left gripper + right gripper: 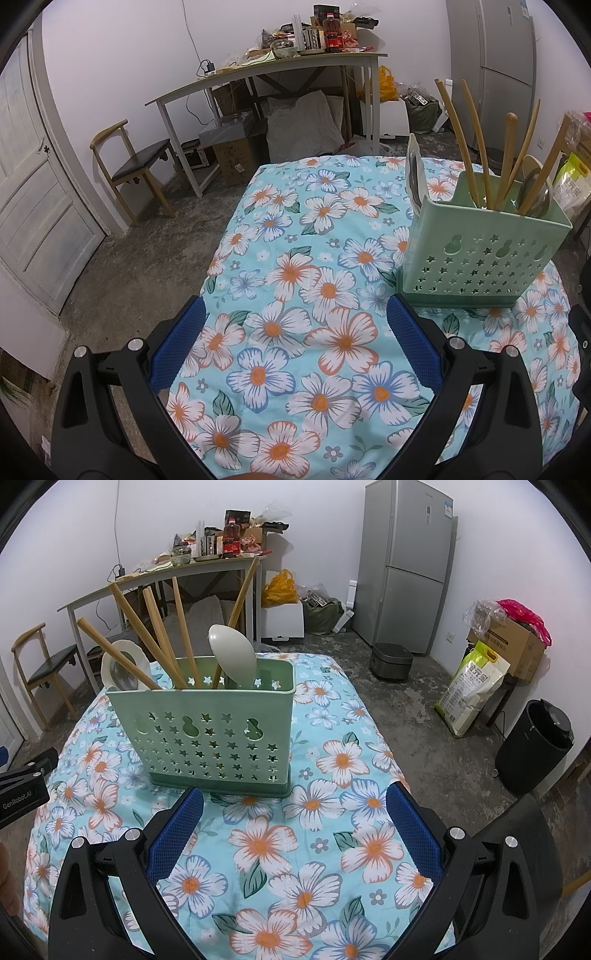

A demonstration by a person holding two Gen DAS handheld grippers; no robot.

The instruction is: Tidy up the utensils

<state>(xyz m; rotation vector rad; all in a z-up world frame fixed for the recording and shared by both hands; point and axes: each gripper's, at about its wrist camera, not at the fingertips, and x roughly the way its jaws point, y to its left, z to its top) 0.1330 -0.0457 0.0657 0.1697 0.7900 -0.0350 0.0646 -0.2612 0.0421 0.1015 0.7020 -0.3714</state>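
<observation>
Ahead of both spread, empty jaws stands the utensil holder (207,734).

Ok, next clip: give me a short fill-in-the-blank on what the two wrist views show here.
1. The green caddy stands on a ____ cloth.
2. The left gripper and right gripper both have their jaws ____.
3. The chopsticks stand ____ the caddy.
4. The caddy's front wall has ____-shaped cutouts in rows.

Missing words: floral; open; inside; star
</observation>
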